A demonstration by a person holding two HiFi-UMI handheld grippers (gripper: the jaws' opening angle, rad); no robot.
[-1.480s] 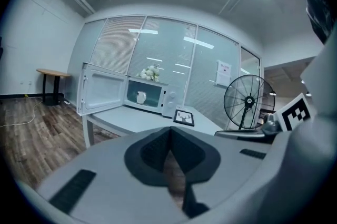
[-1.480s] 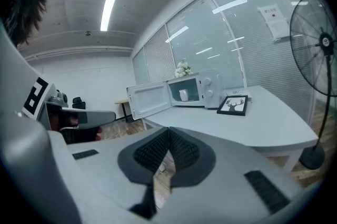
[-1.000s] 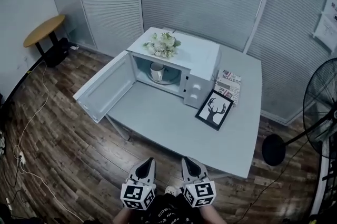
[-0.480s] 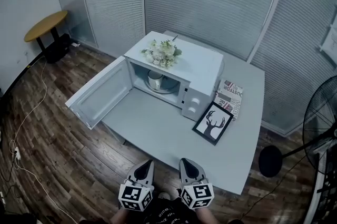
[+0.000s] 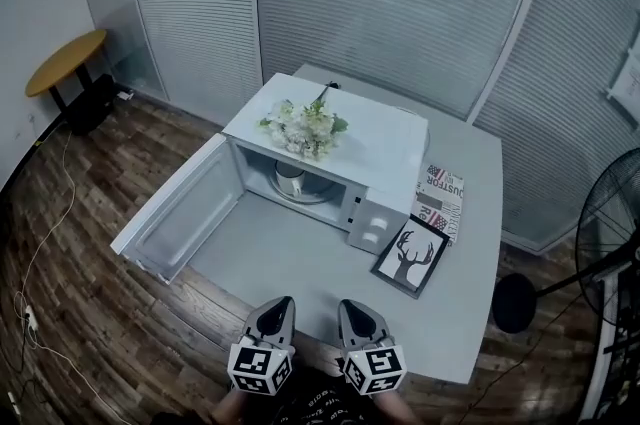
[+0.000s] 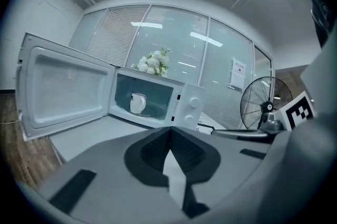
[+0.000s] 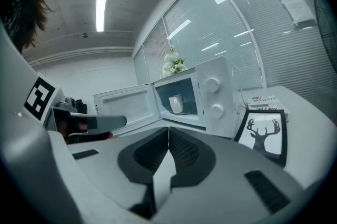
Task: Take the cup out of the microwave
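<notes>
A white cup (image 5: 290,179) (image 6: 137,103) (image 7: 176,103) stands on the glass plate inside the white microwave (image 5: 385,148), whose door (image 5: 178,211) hangs wide open to the left. Both grippers hover side by side at the table's near edge, well short of the oven. My left gripper (image 5: 279,309) (image 6: 170,128) has its jaws pressed together with nothing between them. My right gripper (image 5: 352,309) (image 7: 168,129) is shut and empty too. Both point at the oven's open cavity.
White flowers (image 5: 303,125) lie on top of the microwave. A framed deer picture (image 5: 410,256) leans by its right side, with a printed box (image 5: 440,196) behind it. A standing fan (image 5: 610,243) is at the right, a small round table (image 5: 66,63) at the far left.
The grey table and microwave have drawn closer and lower in the head view. Both grippers came forward together to the table's near edge, still shut.
</notes>
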